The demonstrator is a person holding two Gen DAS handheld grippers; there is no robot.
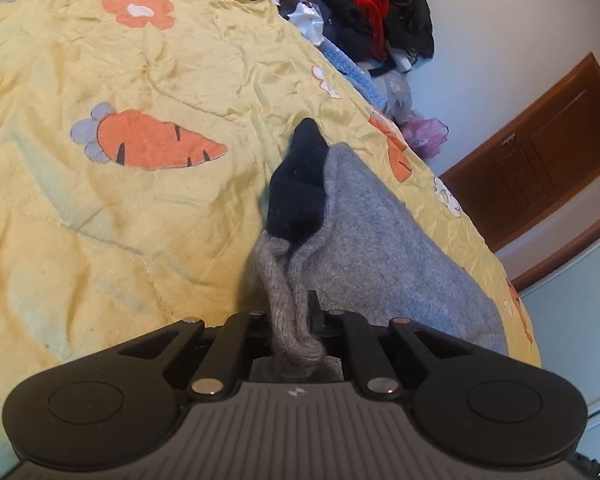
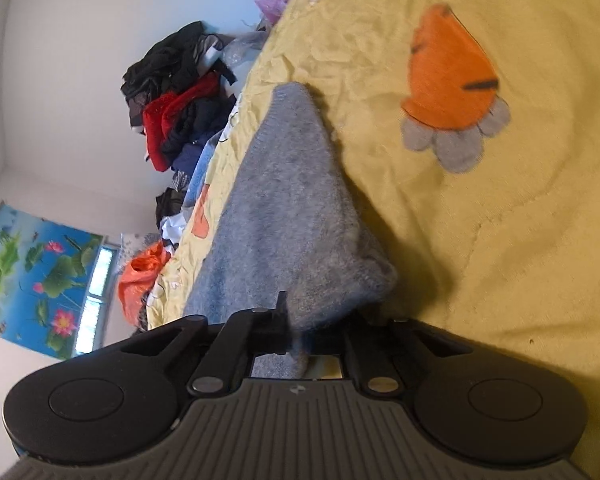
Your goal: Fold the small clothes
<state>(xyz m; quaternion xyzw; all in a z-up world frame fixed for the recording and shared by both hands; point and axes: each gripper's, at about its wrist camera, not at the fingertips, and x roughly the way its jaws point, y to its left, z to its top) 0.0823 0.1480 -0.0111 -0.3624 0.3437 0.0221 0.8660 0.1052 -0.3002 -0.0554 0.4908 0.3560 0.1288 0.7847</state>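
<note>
1. The grey knit garment (image 1: 384,248) lies on the bed's yellow quilt (image 1: 120,208), near the quilt's edge, on the side of the orange carrot print (image 1: 156,142) that faces the wall. One end is lifted off the quilt and runs toward both cameras.
2. A black piece (image 1: 298,184), perhaps a sock or a cuff, sits against the garment's bunched edge, on the carrot-print side; I cannot tell if it is joined to the garment.
3. The left tool (image 1: 296,320) is clamped on a gathered roll of the grey knit, which bunches between its jaws. Pinching a thick gather probably gives a firm hold on loose fabric.
4. The right tool (image 2: 300,320) is likewise closed on another part of the grey garment (image 2: 292,208). The cloth rises in a tent from the quilt to the jaws.
5. Holding two separate points seems meant to let the person lift and spread the piece before folding; the fold itself looks not yet made.
6. Farther from the carrot print, past the quilt's edge, a pile of dark and red clothes (image 1: 364,4) waits against the wall.
</note>
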